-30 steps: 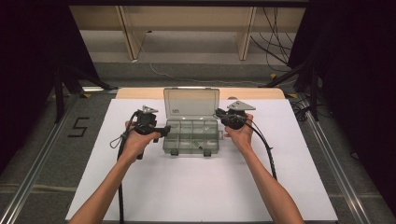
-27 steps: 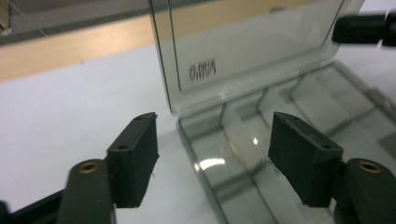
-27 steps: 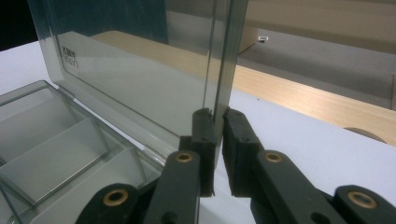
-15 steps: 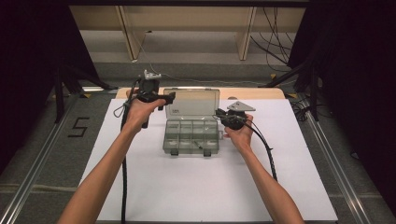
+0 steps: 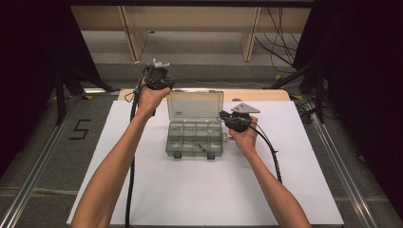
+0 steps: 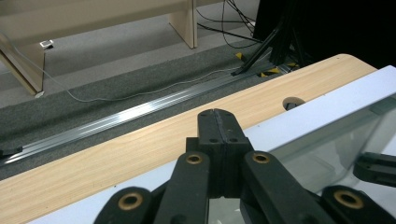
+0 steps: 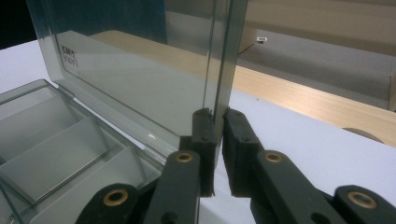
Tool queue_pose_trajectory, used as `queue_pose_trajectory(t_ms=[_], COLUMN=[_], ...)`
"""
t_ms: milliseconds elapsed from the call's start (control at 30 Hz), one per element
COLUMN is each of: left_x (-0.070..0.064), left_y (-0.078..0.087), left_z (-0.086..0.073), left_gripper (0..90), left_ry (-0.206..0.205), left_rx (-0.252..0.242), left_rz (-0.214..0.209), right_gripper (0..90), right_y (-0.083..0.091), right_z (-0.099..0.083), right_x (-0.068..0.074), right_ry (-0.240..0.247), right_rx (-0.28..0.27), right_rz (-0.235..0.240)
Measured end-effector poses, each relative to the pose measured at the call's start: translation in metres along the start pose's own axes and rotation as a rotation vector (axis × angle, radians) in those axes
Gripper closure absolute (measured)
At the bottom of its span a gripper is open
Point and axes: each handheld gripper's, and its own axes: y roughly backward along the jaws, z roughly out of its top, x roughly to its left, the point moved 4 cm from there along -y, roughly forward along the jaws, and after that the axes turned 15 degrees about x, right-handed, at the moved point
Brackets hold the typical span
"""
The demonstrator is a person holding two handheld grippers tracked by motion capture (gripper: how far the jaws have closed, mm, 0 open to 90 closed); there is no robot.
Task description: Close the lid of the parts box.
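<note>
On white mat: clear organizer box (image 5: pixel 195 137); lid (image 5: pixel 195 105) upright

Organizer box (image 5: pixel 195 130) is showing clear smoky glossy plastic; gripper jaws are looking matt black plastic; table edge (image 6: pixel 116 154) is showing smooth pale wood under matt white sheet (image 5: pixel 190 190).
</note>
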Motion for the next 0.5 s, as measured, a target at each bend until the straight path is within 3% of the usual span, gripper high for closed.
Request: queue_pose_trajectory(t_ms=[133,300,367,400,433,467,500], left_x=[0.002,0.003,0.004,0.003,0.003,0.001,0.002], left_y=[-0.01,-0.016,-0.018,-0.02,-0.02,-0.021,-0.02], left_z=[0.0,-0.003,-0.005,-0.005,-0.007,-0.007,-0.009], left_gripper=[89.4,89.3,89.4,89.4,89.4,89.4,89.4], left_ry=[-0.02,-0.037,-0.017,0.017,-0.008,0.005,-0.022], left_rx=[0.048,0.077,0.084,0.064,0.086,0.074,0.093], left_rz=[0.016,0.026,-0.002,-0.013,-0.007,0.003,0.007], right_gripper=[83.9,83.9,83.8,83.8,83.9,83.8,83.8], right_y=[0.0,0.0,0.0,0.002,0.002,0.001,0.001], right_z=[0.0,-0.001,0.0,-0.001,-0.001,0.0,-0.001], right_x=[-0.001,0.001,0.001,0.001,0.001,0.001,0.001], right_ry=[0.016,-0.002,0.008,0.003,0.002,0.005,0.002], right_rx=[-0.008,-0.001,-0.009,0.019,0.019,-0.001,0.008], right_rz=[-0.017,0.003,0.0,-0.007,-0.005,-0.003,-0.001])
